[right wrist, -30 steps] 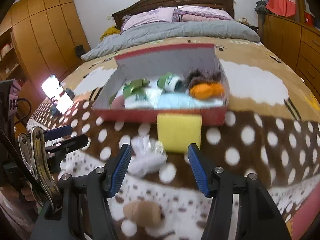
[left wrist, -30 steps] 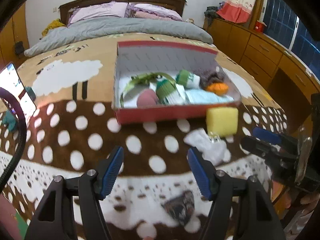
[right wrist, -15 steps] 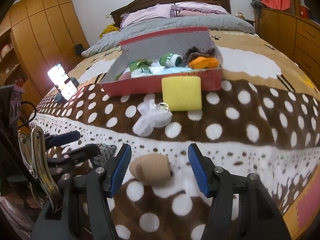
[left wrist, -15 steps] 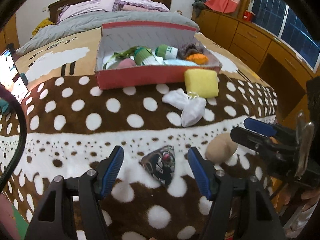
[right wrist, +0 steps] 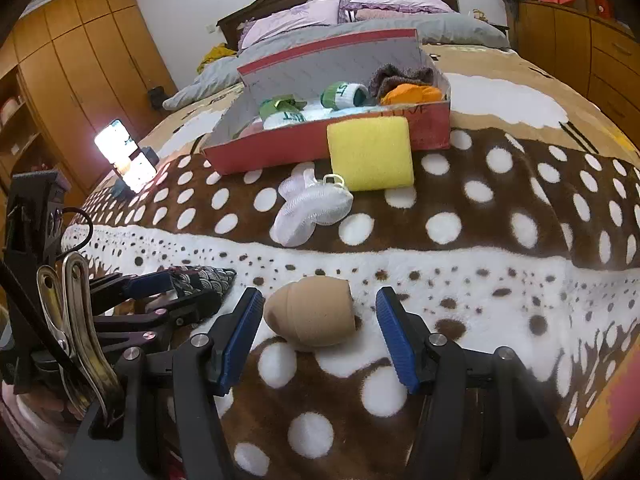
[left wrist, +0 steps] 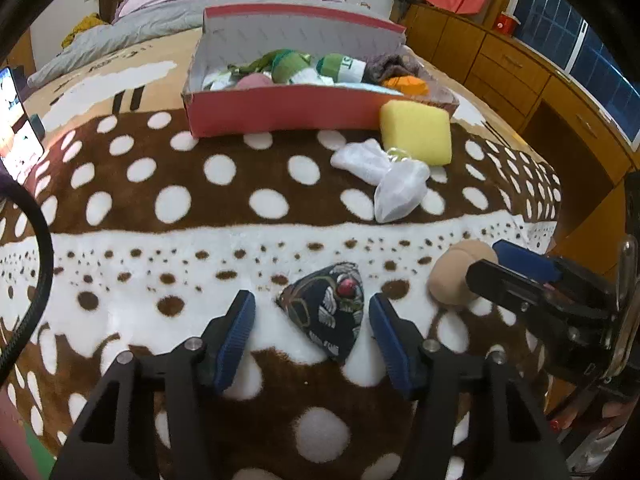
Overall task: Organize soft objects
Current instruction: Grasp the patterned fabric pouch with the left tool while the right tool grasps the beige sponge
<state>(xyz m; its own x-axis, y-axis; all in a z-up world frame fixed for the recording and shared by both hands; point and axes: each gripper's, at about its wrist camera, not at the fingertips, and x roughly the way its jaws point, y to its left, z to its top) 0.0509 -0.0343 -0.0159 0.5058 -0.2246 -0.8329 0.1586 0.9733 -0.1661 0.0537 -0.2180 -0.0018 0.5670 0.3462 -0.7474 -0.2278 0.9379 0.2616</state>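
Left gripper (left wrist: 308, 320) astride dark patterned pouch (left wrist: 326, 314) on spotted blanket (left wrist: 180, 248), jaws just closing, pads clear. Right gripper (right wrist: 318, 326) agape around tan sponge (right wrist: 312, 314), untouched.

My left tool (right wrist: 168, 296) hides most of the dark patterned pouch (right wrist: 208, 278) from the right wrist. The phone (left wrist: 16, 120) runs off the frame's left edge. Lettering on the green sock roll (left wrist: 340, 67) is unreadable.
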